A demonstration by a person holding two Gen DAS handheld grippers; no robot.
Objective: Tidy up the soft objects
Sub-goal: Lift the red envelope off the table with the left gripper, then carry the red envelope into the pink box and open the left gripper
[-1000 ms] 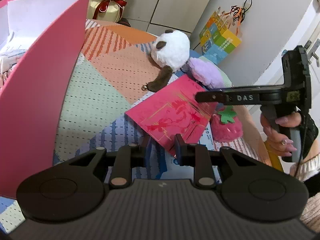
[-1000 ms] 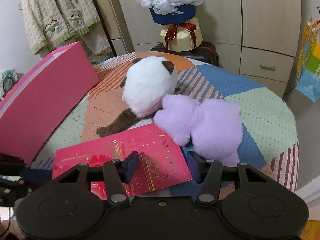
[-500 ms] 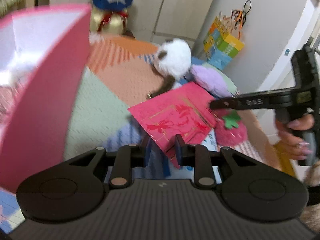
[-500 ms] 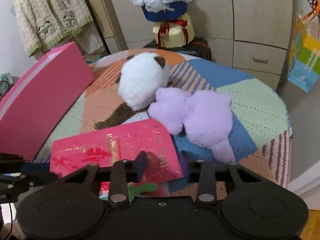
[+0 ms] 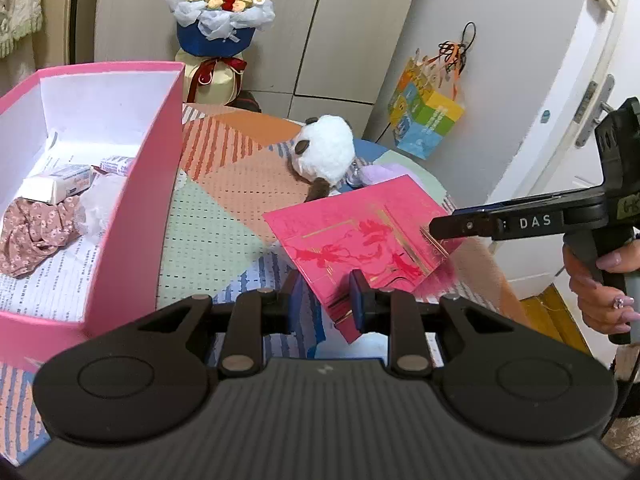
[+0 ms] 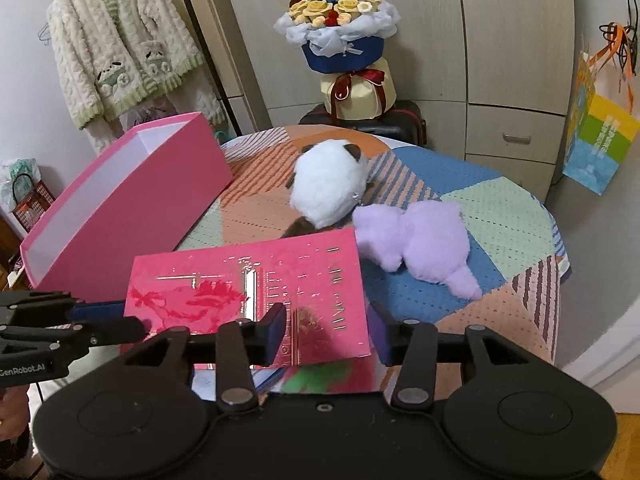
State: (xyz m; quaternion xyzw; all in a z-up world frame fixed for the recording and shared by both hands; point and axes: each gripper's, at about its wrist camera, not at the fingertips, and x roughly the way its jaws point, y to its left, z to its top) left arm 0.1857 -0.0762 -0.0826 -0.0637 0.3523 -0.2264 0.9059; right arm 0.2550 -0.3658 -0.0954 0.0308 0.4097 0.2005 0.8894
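Note:
A flat red card [image 5: 360, 236] [image 6: 248, 280] hangs tilted above the patchwork table. My left gripper [image 5: 325, 300] [image 6: 128, 316] is shut on its near corner. My right gripper [image 6: 326, 320] [image 5: 444, 224] sits at the card's other edge, its jaws opening. A pink strawberry plush [image 6: 320, 376] [image 5: 448, 270] shows blurred under the card between the right fingers; no pad visibly presses on it. A white panda plush [image 5: 324, 152] [image 6: 328, 188] and a purple plush [image 6: 420, 240] [image 5: 380, 172] lie on the table beyond. The pink box [image 5: 136, 220] [image 6: 120, 216] stands open on the left.
Inside the box lie a floral cloth [image 5: 36, 232] and tissue packs [image 5: 60, 184]. A flower bouquet [image 6: 340, 28] stands behind the table. A colourful gift bag [image 5: 424, 120] hangs on the door. A cardigan [image 6: 128, 48] hangs at the back left. A hand [image 5: 600, 280] holds the right gripper.
Both grippers rose, and the red card came up off the table with the left one. The right jaws narrowed over the strawberry plush, then widened. The box's inside came into view.

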